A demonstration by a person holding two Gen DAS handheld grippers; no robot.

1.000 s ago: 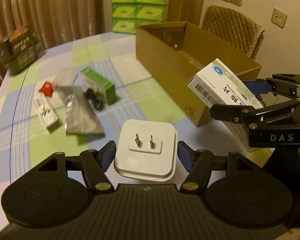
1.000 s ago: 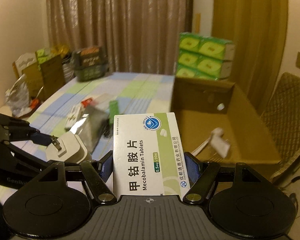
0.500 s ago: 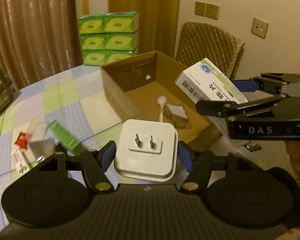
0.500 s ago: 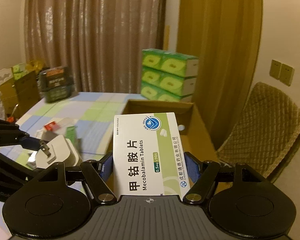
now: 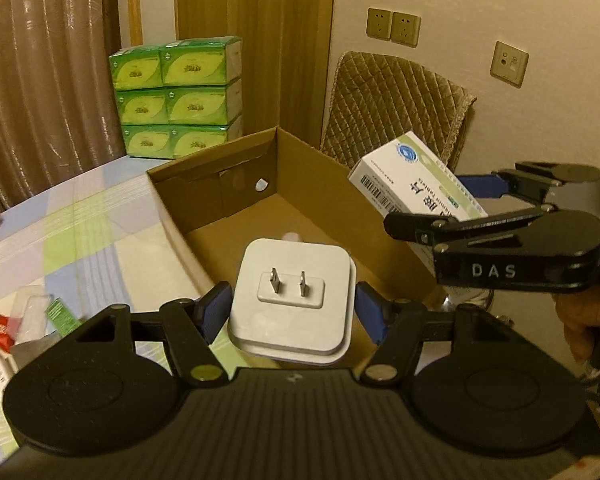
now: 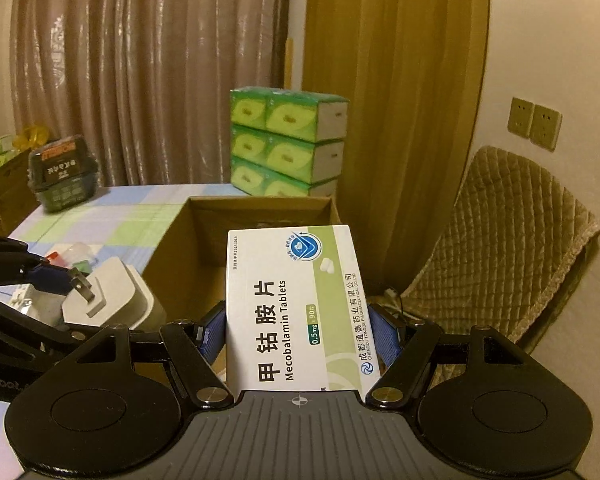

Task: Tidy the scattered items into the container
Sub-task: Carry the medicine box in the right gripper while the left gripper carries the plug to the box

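Over the cardboard box (image 5: pixel 300 184) at mid-frame, we held both loads: left gripper (image 5: pixel 294 312) clamped the white plug adapter (image 5: pixel 292 300), right gripper (image 6: pixel 298 332) the tablet box (image 6: pixel 296 304); releasing them inside seemed next.

Your left wrist camera looks down its fingers into the cardboard box (image 5: pixel 320 184) at close range; your right wrist camera faces it beside; both share the tissue packs (image 6: pixel 288 144) and chair (image 5: pixel 392 100).

We see matt brown corrugated cardboard in the box (image 5: pixel 300 176), smooth white plastic on the charger (image 5: pixel 292 300) with its two bare metal prongs, and glossy printed card on the tablet carton (image 6: pixel 296 312). Our fingers (image 5: pixel 212 312) wear blue ribbed pads. A checked cloth covers the bench (image 5: pixel 80 224); the chair (image 6: pixel 512 240) cover is quilted fabric.
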